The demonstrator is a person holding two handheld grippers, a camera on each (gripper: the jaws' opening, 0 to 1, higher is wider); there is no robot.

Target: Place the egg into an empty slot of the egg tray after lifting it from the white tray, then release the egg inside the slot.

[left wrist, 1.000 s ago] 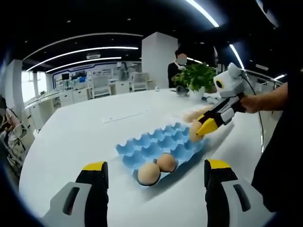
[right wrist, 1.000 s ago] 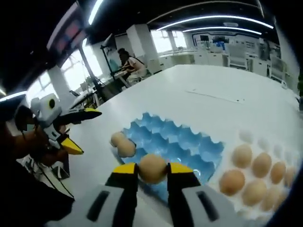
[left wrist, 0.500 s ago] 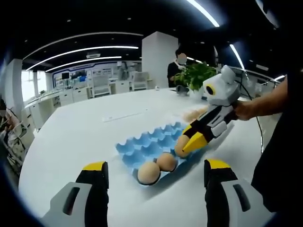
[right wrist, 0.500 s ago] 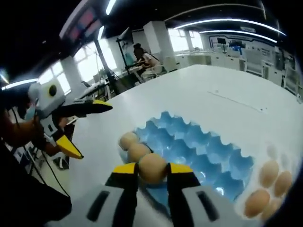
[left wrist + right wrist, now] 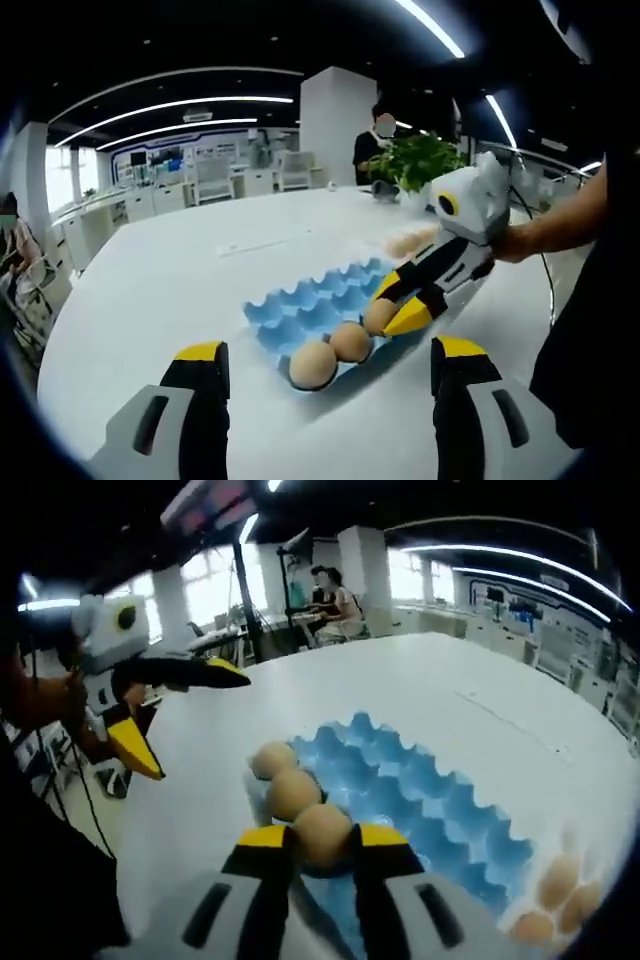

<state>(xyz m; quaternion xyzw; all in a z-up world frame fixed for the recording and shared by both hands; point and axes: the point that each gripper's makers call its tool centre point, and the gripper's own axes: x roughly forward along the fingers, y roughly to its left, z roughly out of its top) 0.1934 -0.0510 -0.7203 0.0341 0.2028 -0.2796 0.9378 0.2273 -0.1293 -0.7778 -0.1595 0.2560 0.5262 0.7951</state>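
Note:
The blue egg tray lies on the white table with two brown eggs in its near row. My right gripper comes in from the right, shut on a third egg just beside those two, low over the adjacent slot. In the right gripper view the held egg sits between my yellow fingertips, right behind the two seated eggs on the blue tray. My left gripper stands open short of the tray, also seen as the left gripper.
The white tray with several eggs sits beyond the blue tray. A potted plant stands at the table's far side. A person's hand and sleeve hold the right gripper. People stand in the background.
My right gripper has carried the egg across and down to the tray's near row, beside the two seated eggs. The left gripper has stayed put and open.

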